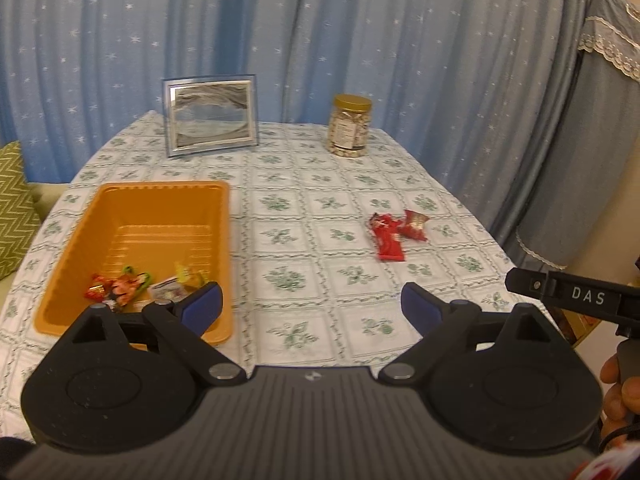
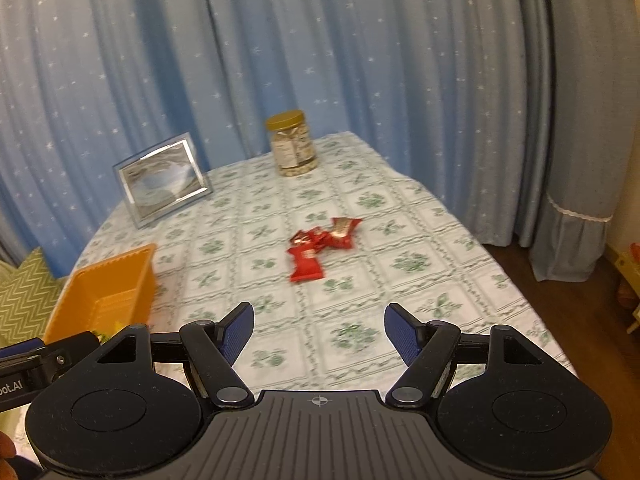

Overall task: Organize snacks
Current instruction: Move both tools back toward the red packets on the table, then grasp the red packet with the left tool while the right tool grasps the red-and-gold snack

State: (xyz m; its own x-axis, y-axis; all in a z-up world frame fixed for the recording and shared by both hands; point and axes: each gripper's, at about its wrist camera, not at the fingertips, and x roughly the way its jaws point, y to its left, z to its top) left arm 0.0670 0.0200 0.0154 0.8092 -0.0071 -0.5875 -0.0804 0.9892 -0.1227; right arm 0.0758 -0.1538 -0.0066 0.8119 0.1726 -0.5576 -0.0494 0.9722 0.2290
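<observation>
Beyond both wide-open, empty hand-held grippers (image 1: 310,302) (image 2: 319,330), red snack packet (image 2: 306,266) lengthwise toward the curtain (image 2: 320,60).

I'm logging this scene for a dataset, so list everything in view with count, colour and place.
Rectangular plastic tray: one, orange, left side of table.
Wrapped snacks in tray: several, red, green, yellow, white, near end of tray.
Red foil snack packets: at least two, red, touching, mid-table right.
Clear plastic jar with gold lid: one, far edge of table.
Silver picture frame: one, upright, far left.
Floral tablecloth: one, white and green, covers table.
Star-print curtain: blue, behind table.
Zigzag cushion: green, left of table.
Left gripper: black, blue pads, open.
Right gripper: black, blue pads, open.
</observation>
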